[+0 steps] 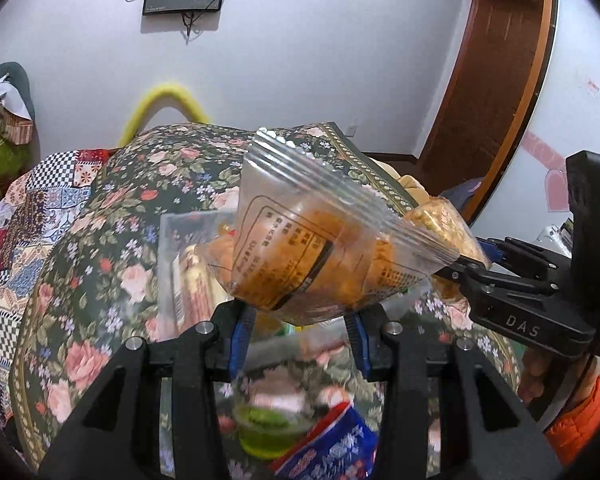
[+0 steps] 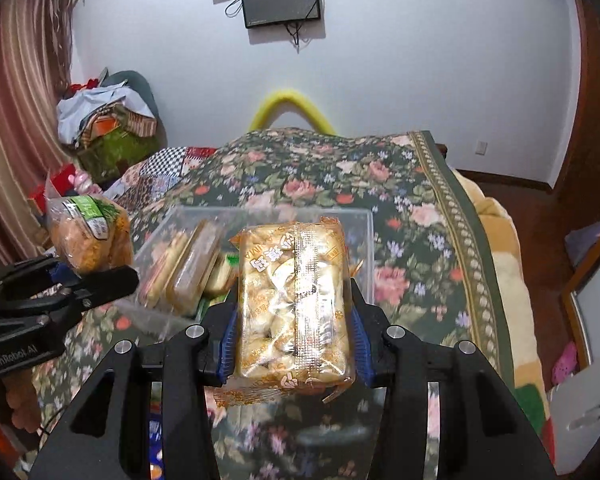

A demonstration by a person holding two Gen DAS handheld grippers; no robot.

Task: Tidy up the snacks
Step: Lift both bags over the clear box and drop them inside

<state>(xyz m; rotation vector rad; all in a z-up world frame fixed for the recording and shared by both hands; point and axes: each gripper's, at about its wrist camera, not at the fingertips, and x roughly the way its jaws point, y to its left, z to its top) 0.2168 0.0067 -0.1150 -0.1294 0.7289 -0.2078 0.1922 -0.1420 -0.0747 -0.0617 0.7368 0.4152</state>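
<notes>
In the left wrist view my left gripper (image 1: 300, 320) is shut on the bottom of a clear zip bag of orange snacks (image 1: 300, 248), held up above the bed. The right wrist view shows that bag (image 2: 88, 236) in the left gripper (image 2: 84, 284) at the left edge. My right gripper (image 2: 294, 300) is shut on a clear pack of pale yellow pastries (image 2: 296, 304), its blue pads pressing both long sides. That pack (image 1: 440, 216) and the right gripper (image 1: 460, 270) also show at the right of the left wrist view. Beyond both lies a clear plastic box (image 2: 360, 220) with several wrapped snacks (image 2: 180, 268) inside.
A floral bedspread (image 2: 400, 200) covers the bed. A green jelly cup (image 1: 268, 428) and a blue-and-red snack pack (image 1: 332, 448) lie below the left gripper. A pile of clothes (image 2: 108, 120) sits at the far left, a wooden door (image 1: 492, 80) to the right. An orange sleeve (image 1: 576, 420) shows.
</notes>
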